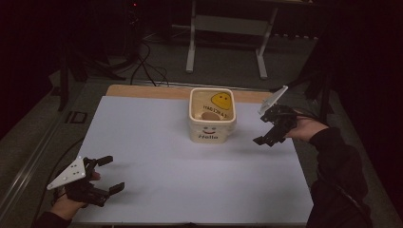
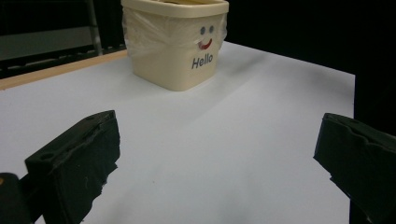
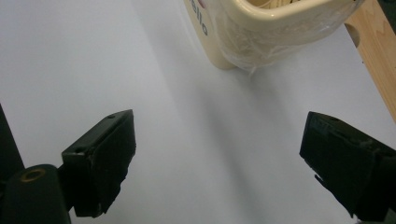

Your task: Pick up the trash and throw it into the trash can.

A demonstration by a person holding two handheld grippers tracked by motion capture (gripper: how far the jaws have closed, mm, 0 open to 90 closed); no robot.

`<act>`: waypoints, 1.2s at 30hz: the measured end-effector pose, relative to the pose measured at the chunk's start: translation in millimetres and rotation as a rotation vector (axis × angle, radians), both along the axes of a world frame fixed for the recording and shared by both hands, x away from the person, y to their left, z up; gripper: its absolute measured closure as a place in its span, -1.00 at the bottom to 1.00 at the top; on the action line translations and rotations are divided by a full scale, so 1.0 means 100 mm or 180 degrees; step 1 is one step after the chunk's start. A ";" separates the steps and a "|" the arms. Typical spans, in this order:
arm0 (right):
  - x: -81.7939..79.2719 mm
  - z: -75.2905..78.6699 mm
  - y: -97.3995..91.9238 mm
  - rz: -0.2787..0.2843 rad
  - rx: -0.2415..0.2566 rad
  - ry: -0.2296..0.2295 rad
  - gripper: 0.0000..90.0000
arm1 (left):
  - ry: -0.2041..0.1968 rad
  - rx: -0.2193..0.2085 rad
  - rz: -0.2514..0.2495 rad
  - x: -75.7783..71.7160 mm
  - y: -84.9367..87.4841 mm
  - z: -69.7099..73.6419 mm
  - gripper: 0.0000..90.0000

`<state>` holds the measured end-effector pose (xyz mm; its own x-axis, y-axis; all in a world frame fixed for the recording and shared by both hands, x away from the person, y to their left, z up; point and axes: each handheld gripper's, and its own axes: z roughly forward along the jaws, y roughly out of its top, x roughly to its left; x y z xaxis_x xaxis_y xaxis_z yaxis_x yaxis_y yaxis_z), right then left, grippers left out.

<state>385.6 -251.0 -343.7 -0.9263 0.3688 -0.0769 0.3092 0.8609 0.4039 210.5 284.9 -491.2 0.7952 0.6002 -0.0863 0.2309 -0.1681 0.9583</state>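
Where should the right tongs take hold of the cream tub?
Probably the tub rim on its right side, one jaw inside and one outside. The body looks too wide for the open right tongs, which already sit off that side. Clear film wraps the rim, so it may be slippery.

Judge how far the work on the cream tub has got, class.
Little looks done: the tub stands upright on the white sheet, clear wrap over its rim, untouched. In hand: the right tongs hang open just beside it. The left tongs wait open near the table's front edge. Gripping the tub is still left.
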 end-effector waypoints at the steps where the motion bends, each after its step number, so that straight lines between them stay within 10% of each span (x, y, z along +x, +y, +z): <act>1: -0.02 -0.02 -0.01 0.0000 0.0046 0.0006 -0.74 | -0.0001 -0.0001 -0.0001 0.00 0.00 0.00 -0.97; 36: -0.69 -0.83 -0.22 -0.0350 0.0950 -0.0202 -0.75 | -0.0008 0.0003 -0.0015 0.00 0.00 0.00 -0.97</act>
